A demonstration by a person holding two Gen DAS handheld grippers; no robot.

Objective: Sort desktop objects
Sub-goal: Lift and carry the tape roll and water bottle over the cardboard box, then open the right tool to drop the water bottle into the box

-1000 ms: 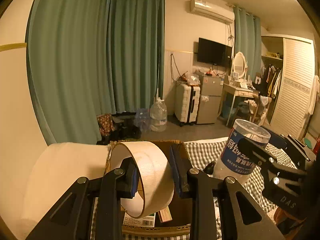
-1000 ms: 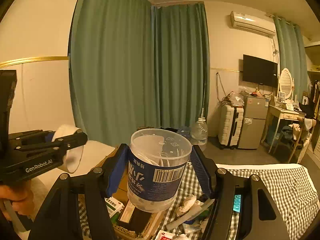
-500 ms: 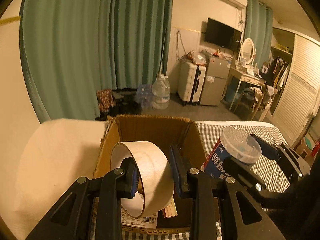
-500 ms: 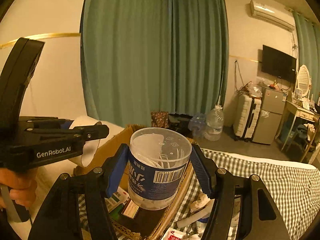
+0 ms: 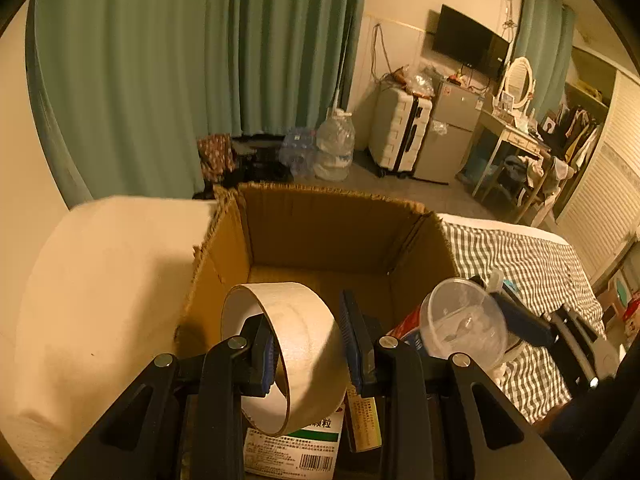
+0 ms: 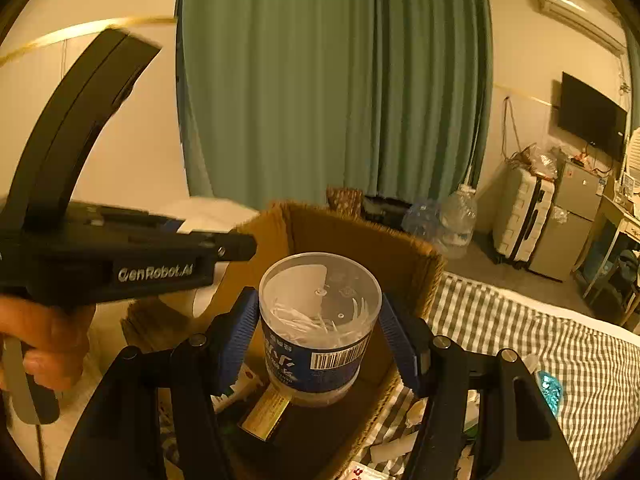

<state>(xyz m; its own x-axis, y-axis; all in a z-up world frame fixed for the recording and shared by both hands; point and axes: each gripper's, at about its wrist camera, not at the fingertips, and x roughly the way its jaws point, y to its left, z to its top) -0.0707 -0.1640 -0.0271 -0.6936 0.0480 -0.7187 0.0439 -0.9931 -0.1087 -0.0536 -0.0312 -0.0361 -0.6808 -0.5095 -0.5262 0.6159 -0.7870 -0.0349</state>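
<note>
Both hand-held grippers have dropped from above the open brown cardboard box [image 5: 320,236] to its mouth: a second ago the box showed only as a sliver under the fingers, and now its far wall and floor fill the middle of both views. That suggests both items are about to be let go into the box, so this pair is nearly sorted.

The left gripper [image 5: 308,344] stands narrowly open with its blue pads on the band of a wide roll of pale beige tape [image 5: 296,344], held upright over the near left part of the box. The right gripper [image 6: 316,332] is about half open and clamps a clear plastic tub with a dark blue label and barcode [image 6: 320,328], white picks or swabs inside, over the near right part of the box; its grip has not visibly loosened.

On the box floor lie a white packet with green print and a barcode [image 5: 296,444] and a slim gold-coloured carton [image 6: 266,412], both half covered by the held items. The box's near wall is cut off by the gripper bodies. Right of the box, white scraps on the green-checked cloth [image 6: 560,348] are too dim to identify
</note>
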